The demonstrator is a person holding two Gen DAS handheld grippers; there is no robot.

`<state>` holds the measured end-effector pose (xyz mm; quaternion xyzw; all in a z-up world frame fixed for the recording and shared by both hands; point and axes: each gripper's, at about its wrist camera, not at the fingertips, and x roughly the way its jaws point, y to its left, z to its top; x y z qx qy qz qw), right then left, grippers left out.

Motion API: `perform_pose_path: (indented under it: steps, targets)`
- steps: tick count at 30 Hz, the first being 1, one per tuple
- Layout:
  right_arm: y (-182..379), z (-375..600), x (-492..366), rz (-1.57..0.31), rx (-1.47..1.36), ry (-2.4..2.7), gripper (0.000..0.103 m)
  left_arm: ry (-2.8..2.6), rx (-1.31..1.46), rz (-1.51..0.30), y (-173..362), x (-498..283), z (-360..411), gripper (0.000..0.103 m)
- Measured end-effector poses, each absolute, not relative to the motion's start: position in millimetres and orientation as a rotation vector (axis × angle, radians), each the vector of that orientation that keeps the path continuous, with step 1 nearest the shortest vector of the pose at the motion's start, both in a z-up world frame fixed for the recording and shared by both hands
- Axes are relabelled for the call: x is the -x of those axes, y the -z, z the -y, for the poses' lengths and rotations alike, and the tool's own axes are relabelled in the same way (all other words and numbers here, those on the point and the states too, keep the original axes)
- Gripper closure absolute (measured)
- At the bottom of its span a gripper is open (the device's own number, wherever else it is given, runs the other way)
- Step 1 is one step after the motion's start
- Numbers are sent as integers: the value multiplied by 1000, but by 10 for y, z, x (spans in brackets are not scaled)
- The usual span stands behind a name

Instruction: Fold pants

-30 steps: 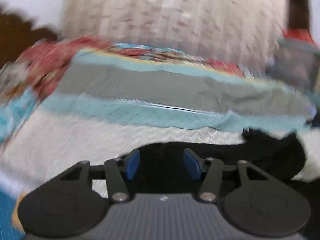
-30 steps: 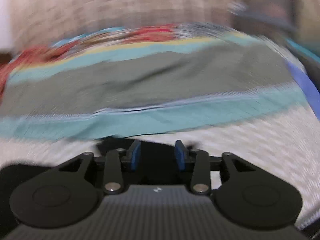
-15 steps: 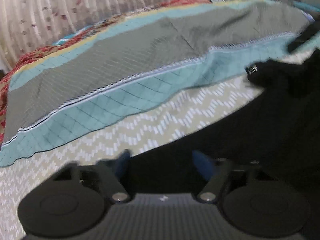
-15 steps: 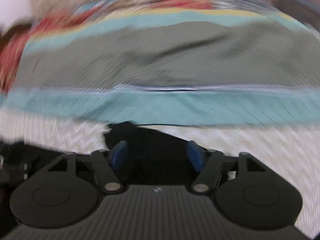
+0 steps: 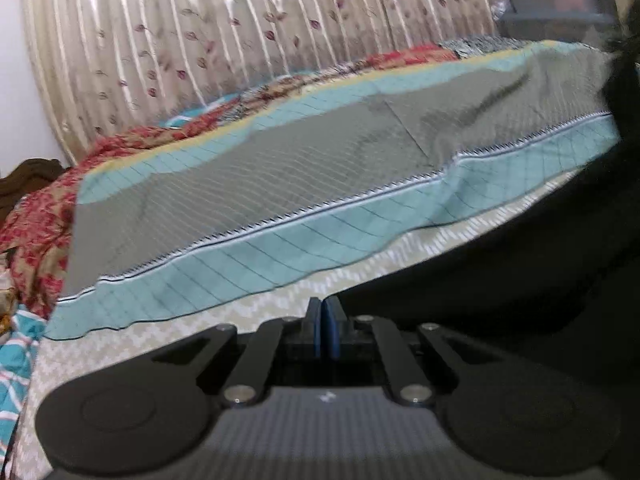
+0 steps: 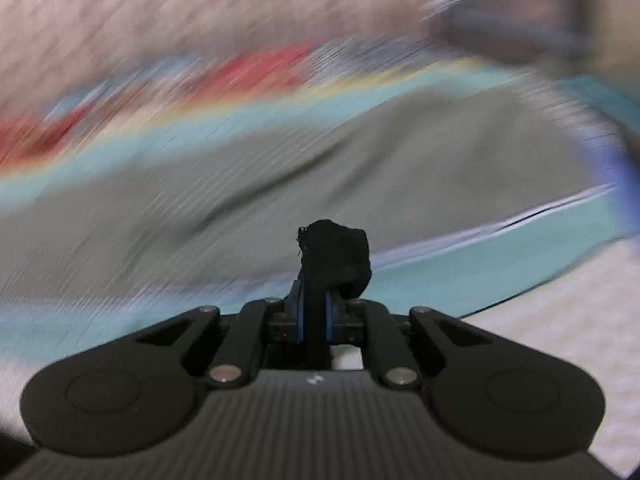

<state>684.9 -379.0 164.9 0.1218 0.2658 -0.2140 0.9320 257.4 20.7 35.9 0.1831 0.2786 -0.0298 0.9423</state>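
The black pants (image 5: 520, 280) spread from my left gripper (image 5: 322, 320) up to the right edge of the left wrist view, over the bed. That gripper's blue pads are pressed together at the hem of the dark cloth, which runs off from the tips. In the blurred right wrist view, my right gripper (image 6: 315, 316) is shut on a bunch of black pants cloth (image 6: 334, 256) that sticks up above its pads, lifted over the quilt.
A grey and teal quilt (image 5: 280, 184) covers the bed, with a beige zigzag sheet (image 5: 160, 340) nearer me. A red floral blanket (image 5: 44, 208) lies at the far left. Pleated curtains (image 5: 240, 20) hang behind the bed.
Both grippers went from open over the black cloth to shut. The left one moved left and lower along the pants' edge. The right one has lifted a pinch of cloth.
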Motion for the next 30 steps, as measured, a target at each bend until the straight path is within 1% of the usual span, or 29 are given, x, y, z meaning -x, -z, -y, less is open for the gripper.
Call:
perform_pose_path:
  steps: [3,4,5,7,10,11,13,15,17,18,19,22,23,24,25,27,28,30]
  targets:
    - [-2014,4491,-6295,-423,-329,645,91,52,-330,-555,-408,-2544,-241,99]
    - [-2077,4634,-6181,-402,-358,687,91,52,-318,-548,-422,-2529,-239,98]
    - [-2122,4887,-5861,-386,-396,724,91,54,-313,-534,-436,-2506,-224,98]
    - [-2114,5105,-5729,-393,-473,759,91,72,-311,-521,-462,-2449,-150,98]
    - [-1800,5404,-5558,-479,-627,769,90,63,-320,-520,-469,-2366,-27,98]
    - [-1631,5441,-5607,-519,-688,763,88,65,-313,-520,-476,-2315,-15,98]
    - [-1283,5724,-5201,-576,-803,753,87,72,-298,-504,-509,-2155,-6,98]
    - [-974,5660,-5246,-594,-894,790,86,72,-307,-483,-530,-1967,-13,98]
    - [-853,5700,-5107,-577,-890,823,81,82,-306,-474,-542,-1786,-46,98]
    - [-806,5747,-4951,-575,-878,841,74,89,-301,-474,-542,-1692,-66,98]
    - [-763,5753,-4880,-572,-880,853,71,95,-297,-476,-535,-1615,-79,98]
    - [-655,5687,-4775,-537,-927,848,71,97,-287,-488,-492,-1434,-73,98]
    - [-638,5641,-4731,-514,-939,838,68,94,-276,-496,-479,-1395,-71,98]
    - [-627,5575,-4705,-491,-949,827,62,90,-259,-505,-469,-1360,-68,98]
    - [-611,5528,-4667,-484,-959,813,58,88,-244,-510,-461,-1316,-53,98]
    - [-580,5384,-4691,-486,-1000,744,57,80,-222,-516,-453,-1249,-41,98]
    - [-574,5330,-4712,-495,-1018,707,57,72,-218,-525,-447,-1230,-42,94]
    - [-600,5220,-4860,-516,-1032,639,57,74,-196,-550,-456,-1179,-70,94]
